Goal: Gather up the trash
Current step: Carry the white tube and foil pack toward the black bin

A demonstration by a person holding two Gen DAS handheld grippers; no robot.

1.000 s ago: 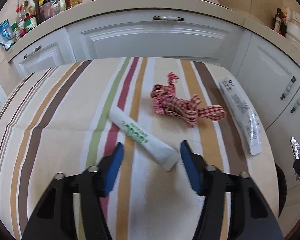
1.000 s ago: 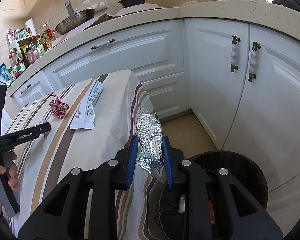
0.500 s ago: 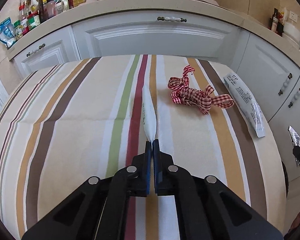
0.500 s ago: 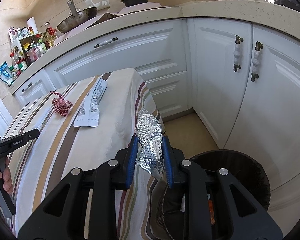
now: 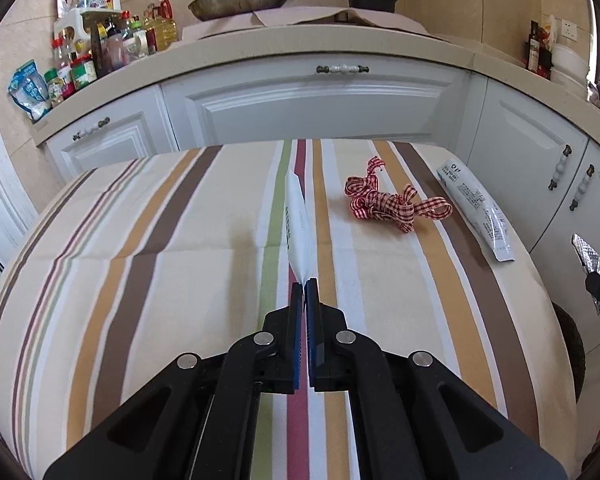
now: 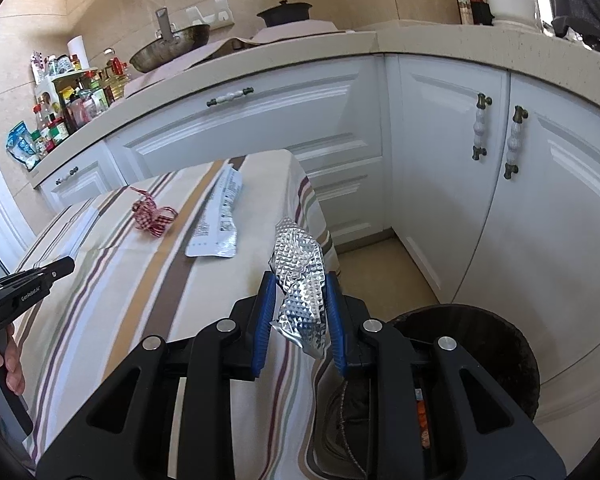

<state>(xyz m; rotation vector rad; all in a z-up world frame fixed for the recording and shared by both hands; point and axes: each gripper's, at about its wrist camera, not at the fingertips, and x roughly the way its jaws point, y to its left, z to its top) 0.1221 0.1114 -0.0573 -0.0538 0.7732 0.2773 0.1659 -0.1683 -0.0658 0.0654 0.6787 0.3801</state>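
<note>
**Q:** What did the left wrist view show?

**A:** The left gripper [image 5: 304,285] had its blue pads pressed together on the near end of a white tube [image 5: 298,222], which rose edge-on above the striped tablecloth [image 5: 148,264]. A red checked ribbon [image 5: 388,202] lay in a loose tangle to the right of the tube, apart from it. A long white wrapper [image 5: 476,210] lay near the cloth's right edge. At the far right the tip of the right gripper [image 5: 594,280] appeared with crumpled foil [image 5: 586,250] in it.

**Q:** And the right wrist view?

**A:** The right gripper [image 6: 300,316] pinched the crumpled foil [image 6: 302,280] between its blue pads, over the corner of the table. Below and to the right stood a dark round bin [image 6: 500,344] on the floor beside the white cabinets [image 6: 440,200]. Its interior was mostly hidden by the gripper; small pieces, one orange, showed inside, too small to identify. The ribbon [image 6: 154,216] and the wrapper [image 6: 218,220] lay on the tablecloth [image 6: 112,300]. At the left edge the left gripper's body [image 6: 24,288] was held by a hand [image 6: 4,364].

**Q:** Other containers?

**A:** A wok [image 6: 168,46] and a dark lidded pot [image 6: 284,12] stood on the counter; their contents could not be seen.
</note>
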